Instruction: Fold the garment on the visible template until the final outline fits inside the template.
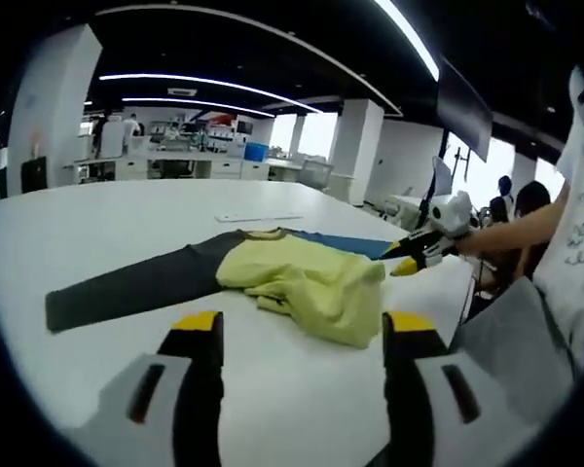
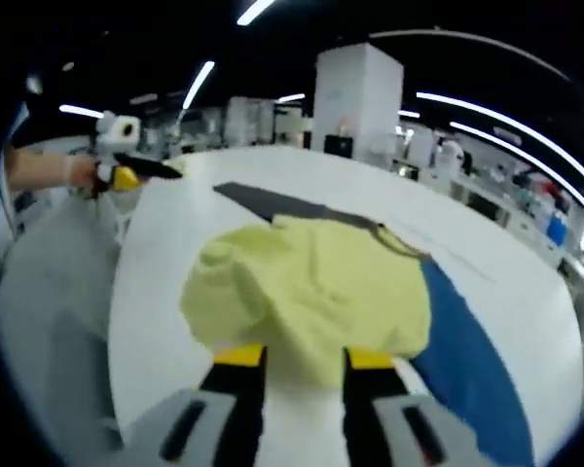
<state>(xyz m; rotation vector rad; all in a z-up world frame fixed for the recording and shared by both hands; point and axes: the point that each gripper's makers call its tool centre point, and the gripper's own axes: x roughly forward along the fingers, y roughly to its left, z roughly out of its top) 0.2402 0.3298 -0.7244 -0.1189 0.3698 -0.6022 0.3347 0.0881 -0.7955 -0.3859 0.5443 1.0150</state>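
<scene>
Spread on the wide white table (image 1: 107,229): a long-sleeved garment with a pale yellow body (image 1: 307,282), rumpled and bunched into soft folds, its lower part doubled over into a thick lumpy heap toward the near table edge in the left gripper view. Stretched flat away from that body, one dark grey sleeve (image 1: 127,287), straight and smooth, reaching toward the table's open middle. On the opposite side, a blue sleeve (image 1: 346,241), partly covered by the yellow cloth and running toward the edge where the person stands. Visible at the top of the yellow body, a darker neckline band (image 1: 263,233). In the right gripper view, same yellow body (image 2: 311,287) mounded up close, dark grey sleeve (image 2: 273,202) extending away beyond it, blue sleeve (image 2: 467,360) lying flat and broad to one side. Left gripper (image 1: 302,341) held just short of the garment, yellow-tipped black jaws wide apart, nothing between them. Right gripper (image 2: 302,358) right at the near hem of the yellow heap, jaws apart, tips touching or overlapping the cloth; whether any fabric is pinched cannot be told. Same right gripper seen from the left gripper view (image 1: 420,251), at the blue sleeve side, held by a bare forearm.
</scene>
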